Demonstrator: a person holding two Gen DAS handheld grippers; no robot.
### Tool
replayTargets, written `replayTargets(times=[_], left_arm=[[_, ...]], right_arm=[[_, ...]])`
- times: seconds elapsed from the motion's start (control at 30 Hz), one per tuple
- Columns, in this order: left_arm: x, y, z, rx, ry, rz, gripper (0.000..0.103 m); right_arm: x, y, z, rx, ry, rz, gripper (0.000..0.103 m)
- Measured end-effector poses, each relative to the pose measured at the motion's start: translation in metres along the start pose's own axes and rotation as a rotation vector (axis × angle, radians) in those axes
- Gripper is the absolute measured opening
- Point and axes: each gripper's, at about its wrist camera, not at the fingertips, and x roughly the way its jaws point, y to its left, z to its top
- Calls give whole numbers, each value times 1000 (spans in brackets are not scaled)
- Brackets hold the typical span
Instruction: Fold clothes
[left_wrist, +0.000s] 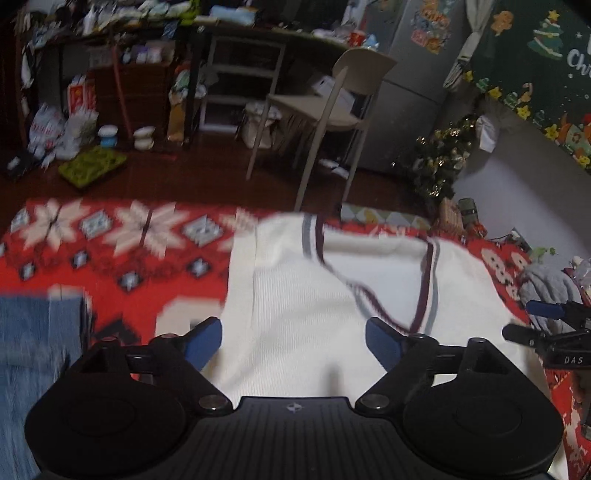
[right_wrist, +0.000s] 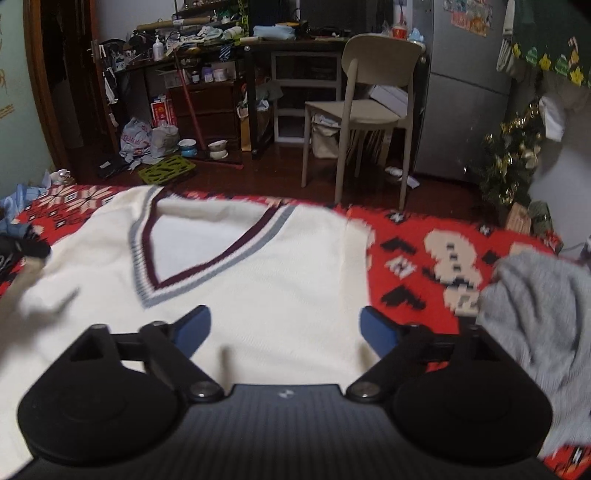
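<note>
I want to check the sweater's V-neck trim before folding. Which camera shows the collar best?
The right wrist view: the whole V-neck collar of the white sweater lies open and centred. The left wrist view shows the collar skewed and more blurred.

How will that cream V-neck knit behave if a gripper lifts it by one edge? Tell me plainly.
The cream V-neck knit will probably go floppy and drape, since it lies flat with soft creases. Its ribbed weave suggests some stretch and decent grip. On the red patterned blanket it would likely bunch rather than slide.
</note>
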Motion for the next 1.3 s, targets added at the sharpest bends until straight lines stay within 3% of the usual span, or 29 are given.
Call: replayTargets(times=[0.1,0.2,0.3,0.37,0.47,0.77,0.9,1.0,1.03,1.1,1.2,1.3], left_arm=[[19,7,29,23,-20,39,88],[43,11,56,49,-14,105,87],[70,11,79,99,36,126,67],[84,12,91,92,62,117,44],[103,18,102,37,102,91,30],[136,11,94,112,226,94,30],[133,7,82,191,238,93,31],[134,7,75,216,214,112,41],[134,7,73,219,204,118,38],[133,4,69,209,191,92,11],[132,-7,66,270,160,117,8],[129,-5,77,224,73,160,8]], right_arm=[[13,-8,15,-14,-9,30,101],[26,-15,28,-8,-31,2,101],[36,-26,36,11,-44,-29,101],[42,-32,36,33,-43,-35,101],[50,-41,36,65,-41,-43,101],[69,-61,34,124,-28,-45,101],[72,-61,31,136,-19,-29,101],[74,-59,30,139,-17,-28,101],[74,-58,30,141,-18,-28,101],[75,-57,29,144,-18,-27,101],[75,-55,28,140,-16,-27,101],[75,-53,27,144,-14,-34,101]])
